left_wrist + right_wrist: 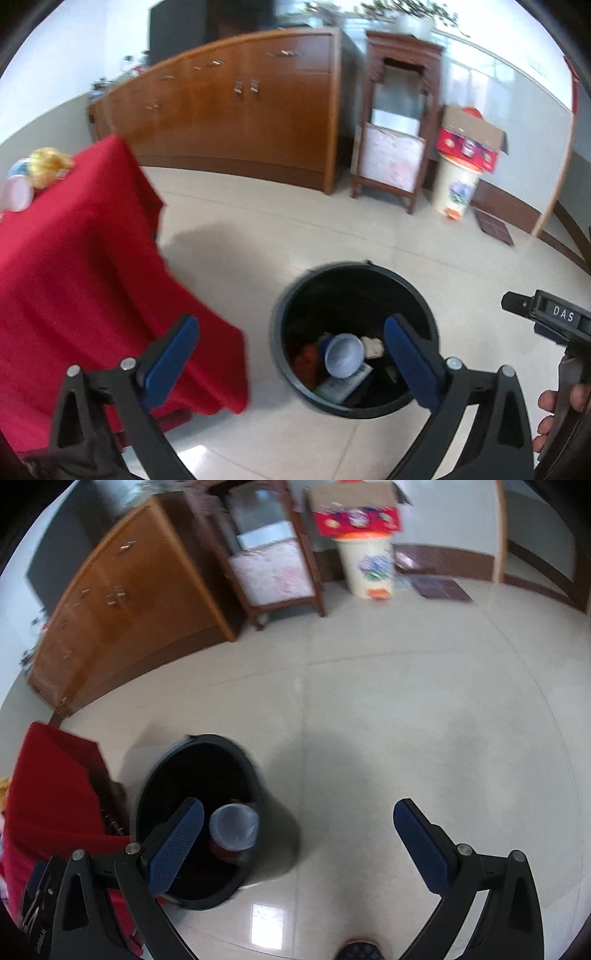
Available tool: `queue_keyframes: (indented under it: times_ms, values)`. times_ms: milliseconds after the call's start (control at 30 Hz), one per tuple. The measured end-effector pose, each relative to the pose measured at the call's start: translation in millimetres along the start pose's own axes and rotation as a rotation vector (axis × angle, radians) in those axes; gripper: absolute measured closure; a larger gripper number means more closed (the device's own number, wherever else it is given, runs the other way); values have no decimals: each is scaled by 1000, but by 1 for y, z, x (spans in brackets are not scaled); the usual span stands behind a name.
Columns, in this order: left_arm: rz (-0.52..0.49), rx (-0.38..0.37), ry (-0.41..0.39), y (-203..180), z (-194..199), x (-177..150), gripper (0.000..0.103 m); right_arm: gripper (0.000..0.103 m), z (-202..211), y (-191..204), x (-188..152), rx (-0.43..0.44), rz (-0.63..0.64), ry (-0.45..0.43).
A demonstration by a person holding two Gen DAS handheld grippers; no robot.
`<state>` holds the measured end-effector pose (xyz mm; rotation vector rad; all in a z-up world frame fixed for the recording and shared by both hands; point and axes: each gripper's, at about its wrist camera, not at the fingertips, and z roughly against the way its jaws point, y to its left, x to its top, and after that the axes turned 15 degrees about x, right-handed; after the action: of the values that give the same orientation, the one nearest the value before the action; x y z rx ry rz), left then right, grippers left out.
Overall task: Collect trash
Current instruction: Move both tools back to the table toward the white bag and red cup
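A black trash bin [424, 306] stands on the floor beside a table draped in red cloth [74, 266]. Inside the bin lie a pale blue paper cup [343, 356], a crumpled white scrap [373, 347], a printed paper [341, 386] and something orange. My left gripper [291, 362] is open and empty above the bin's near left side. My right gripper [299, 842] is open and empty, above the floor to the right of the bin [159, 771]; the cup [233, 830] shows there too. The right gripper's body [554, 317] shows at the right edge of the left wrist view.
On the red table sit a gold crumpled wrapper [48, 164] and white-blue bowls [16, 188]. A long wooden sideboard [229, 107], a wooden stand [395, 122] and a cream bucket [456, 188] topped by a red box [467, 142] line the far wall. Pale tiled floor [406, 709] lies between.
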<state>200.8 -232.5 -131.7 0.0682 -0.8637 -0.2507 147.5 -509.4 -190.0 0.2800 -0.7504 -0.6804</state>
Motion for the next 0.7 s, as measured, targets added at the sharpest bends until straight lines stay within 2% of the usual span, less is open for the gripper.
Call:
queue_keyframes:
  times_ms: [133, 233, 367, 467, 700]
  values:
    - [23, 64, -37, 36, 19, 4, 1, 0, 7, 60, -2, 56, 137, -16]
    - [49, 99, -39, 61, 22, 3, 1, 0, 12, 104, -8, 96, 237, -23]
    - [114, 186, -45, 108, 35, -2, 1, 0, 16, 163, -22, 164, 358, -31]
    - [165, 272, -72, 148, 48, -11, 0, 0, 23, 212, -37, 256, 437, -38]
    - [288, 381, -56, 228, 70, -31, 0, 0, 30, 308, -68, 455, 576, -23]
